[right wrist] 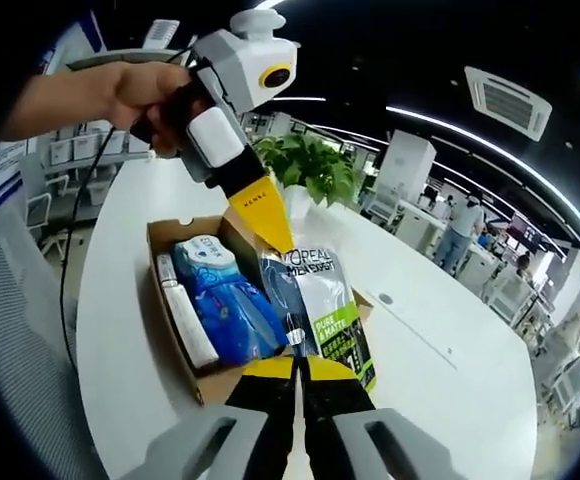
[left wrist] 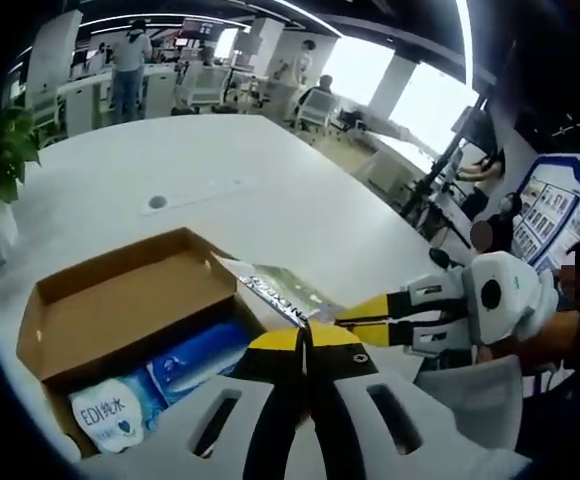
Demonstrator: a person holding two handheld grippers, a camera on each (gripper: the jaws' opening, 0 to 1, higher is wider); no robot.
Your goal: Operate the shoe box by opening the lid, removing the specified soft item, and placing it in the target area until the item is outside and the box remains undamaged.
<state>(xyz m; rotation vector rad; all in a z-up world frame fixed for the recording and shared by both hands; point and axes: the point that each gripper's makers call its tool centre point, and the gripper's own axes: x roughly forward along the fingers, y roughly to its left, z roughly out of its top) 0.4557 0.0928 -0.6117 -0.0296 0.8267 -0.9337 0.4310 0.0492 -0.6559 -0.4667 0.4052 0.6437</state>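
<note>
Both tongs, left (right wrist: 273, 237) and right (right wrist: 300, 362), clenched on green sachet (right wrist: 322, 300) above open shoe box (right wrist: 175, 232); blue pack (right wrist: 225, 305) inside; white bench (right wrist: 430, 370).

Open brown cardboard shoe box (right wrist: 185, 345) on the white table, its lid flap (left wrist: 120, 262) folded back. Inside lie 1 blue soft pack (right wrist: 232, 310) and 1 white-and-blue pack (left wrist: 110, 418). A flat grey-green L'Oréal sachet (right wrist: 322, 310) is raised over the box's edge, pinched at 2 opposite ends.
</note>
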